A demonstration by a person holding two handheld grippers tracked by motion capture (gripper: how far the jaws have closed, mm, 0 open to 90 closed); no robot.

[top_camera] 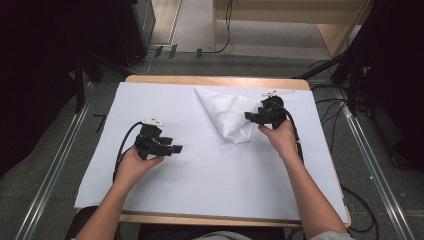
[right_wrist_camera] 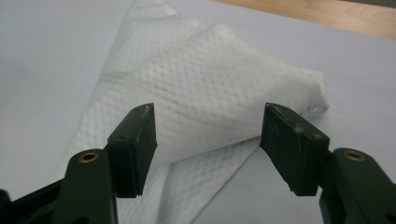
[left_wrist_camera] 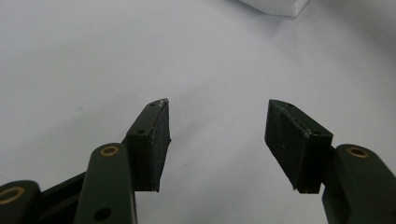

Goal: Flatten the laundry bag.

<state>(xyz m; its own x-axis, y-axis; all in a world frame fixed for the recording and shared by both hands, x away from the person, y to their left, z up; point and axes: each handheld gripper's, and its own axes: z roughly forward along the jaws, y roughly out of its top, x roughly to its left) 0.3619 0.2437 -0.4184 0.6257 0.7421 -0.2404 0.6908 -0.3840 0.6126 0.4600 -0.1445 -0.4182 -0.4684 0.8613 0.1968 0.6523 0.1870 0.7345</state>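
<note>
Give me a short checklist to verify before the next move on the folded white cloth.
1. Right hand-held gripper open, nothing pinched: ok.
2. Folded white cloth lies ahead of its jaws: ok.
3. Left hand-held gripper open and empty: ok.
4. Left hand-held gripper apart from the cloth, over the bare white sheet: ok.
5. Cloth folded neatly: not ok, the layers lie uneven, one tip bunched.
6. Cloth fully on the sheet, away from the table's wooden edge: ok.

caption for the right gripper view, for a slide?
Open right gripper poised over a folded white paper towel lying on the white table cover.
</note>
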